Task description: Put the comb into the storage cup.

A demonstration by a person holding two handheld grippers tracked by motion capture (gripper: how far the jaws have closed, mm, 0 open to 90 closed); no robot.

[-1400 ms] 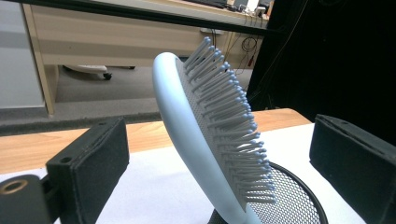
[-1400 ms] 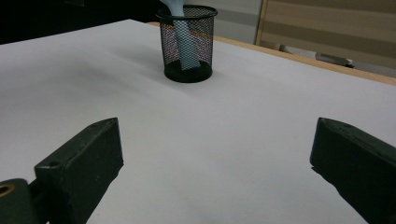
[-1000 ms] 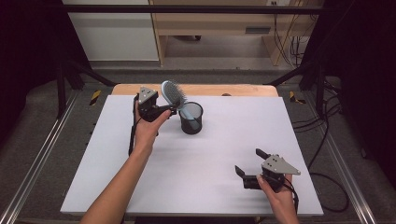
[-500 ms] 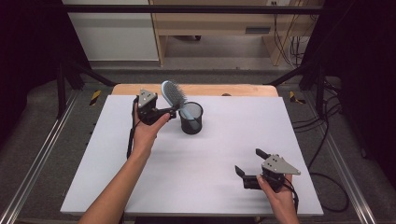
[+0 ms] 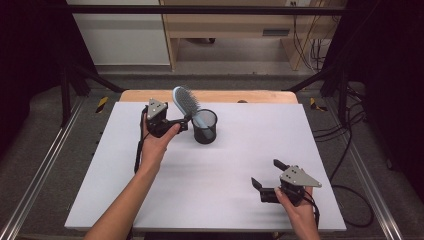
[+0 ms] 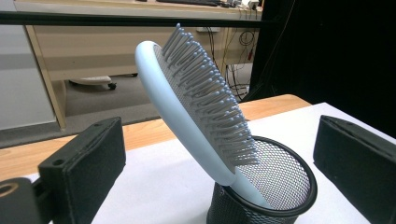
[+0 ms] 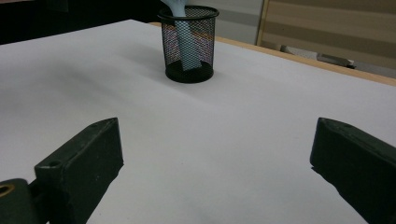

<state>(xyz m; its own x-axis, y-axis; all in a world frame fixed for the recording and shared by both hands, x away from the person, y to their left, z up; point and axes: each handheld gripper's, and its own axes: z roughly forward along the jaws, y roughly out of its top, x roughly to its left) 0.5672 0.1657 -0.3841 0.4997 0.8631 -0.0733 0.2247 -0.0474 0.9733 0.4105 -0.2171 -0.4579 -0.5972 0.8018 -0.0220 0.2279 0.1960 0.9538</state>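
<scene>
- Here, my left hand-held gripper [image 5: 184, 121] hovers at the far left part of the table [image 5: 150, 200], its jaws spread wide on either side of the hairbrush [image 5: 185, 103] without touching it.
- The hairbrush stands handle-down in the black mesh cup [image 5: 205, 127] and leans out over the rim toward my left hand, bristles facing up and to the right.
- The cup sits near the far edge of the table, where a strip of bare wood [image 5: 260, 96] shows beyond the white surface.
- My right hand-held gripper [image 5: 265, 178] rests low at the near right corner, jaws spread with nothing between them, well apart from the cup.
- Between the cup and my right hand the white surface lies open, with free room to the right edge too.
</scene>
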